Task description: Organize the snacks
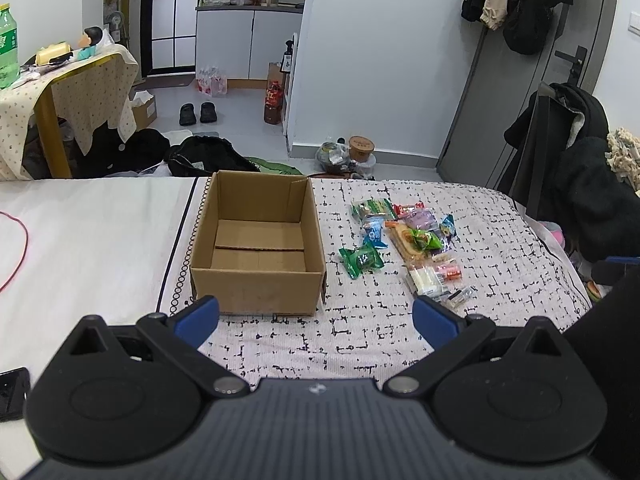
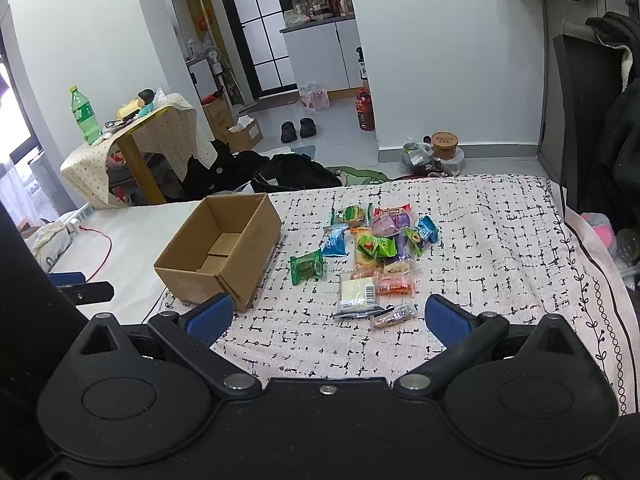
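Observation:
An open, empty cardboard box (image 1: 258, 280) stands on the bed; it also shows in the right wrist view (image 2: 256, 236). To its right lies a loose pile of wrapped snacks (image 1: 416, 240), also in the right wrist view (image 2: 376, 256), with a green packet (image 1: 360, 261) nearest the box. My left gripper (image 1: 316, 320) is open and empty, just in front of the box. My right gripper (image 2: 330, 320) is open and empty, just in front of the pile's near end, by a white packet (image 2: 357, 294).
The bed has a black-patterned cover (image 1: 360, 340) and a plain white sheet (image 1: 92, 240) at left with a red cable (image 1: 20, 248). A black phone (image 1: 12, 392) lies at the near left. Beyond the bed are bags, a cloth-covered table (image 2: 160, 132) and a clothes rack (image 1: 568, 152).

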The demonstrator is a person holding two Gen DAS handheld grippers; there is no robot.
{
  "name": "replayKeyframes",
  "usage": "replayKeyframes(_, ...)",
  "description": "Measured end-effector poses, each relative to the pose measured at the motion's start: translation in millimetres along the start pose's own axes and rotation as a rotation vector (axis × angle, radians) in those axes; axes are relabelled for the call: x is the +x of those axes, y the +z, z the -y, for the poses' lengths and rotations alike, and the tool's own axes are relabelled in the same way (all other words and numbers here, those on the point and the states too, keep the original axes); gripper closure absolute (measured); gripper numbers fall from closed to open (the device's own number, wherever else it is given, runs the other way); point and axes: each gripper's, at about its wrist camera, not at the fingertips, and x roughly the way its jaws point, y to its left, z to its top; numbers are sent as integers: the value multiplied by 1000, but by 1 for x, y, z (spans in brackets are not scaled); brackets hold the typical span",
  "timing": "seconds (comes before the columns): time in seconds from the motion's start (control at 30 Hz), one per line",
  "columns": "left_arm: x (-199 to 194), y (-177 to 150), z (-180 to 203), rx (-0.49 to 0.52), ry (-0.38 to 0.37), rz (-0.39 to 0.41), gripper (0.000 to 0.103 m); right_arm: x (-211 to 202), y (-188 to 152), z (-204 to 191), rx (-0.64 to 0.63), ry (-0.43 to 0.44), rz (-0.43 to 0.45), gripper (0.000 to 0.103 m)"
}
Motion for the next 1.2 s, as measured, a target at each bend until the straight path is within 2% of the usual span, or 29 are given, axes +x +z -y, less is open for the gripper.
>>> replayKeyframes(0.4, 24, 10, -6, 1, -17, 8, 1, 17, 3, 9, 31, -29, -12, 0)
replayKeyframes(0.9, 83, 25, 3, 58, -107, -47, 4, 55, 1, 24, 53, -68, -64, 1)
replayKeyframes(1.1, 108, 32, 11, 90, -146, -75, 8, 69, 0, 31, 71, -78, -87, 9)
replayKeyframes(1.2, 122, 35, 16, 114, -156, -99, 14, 76, 0, 35, 88, -83, -97, 13)
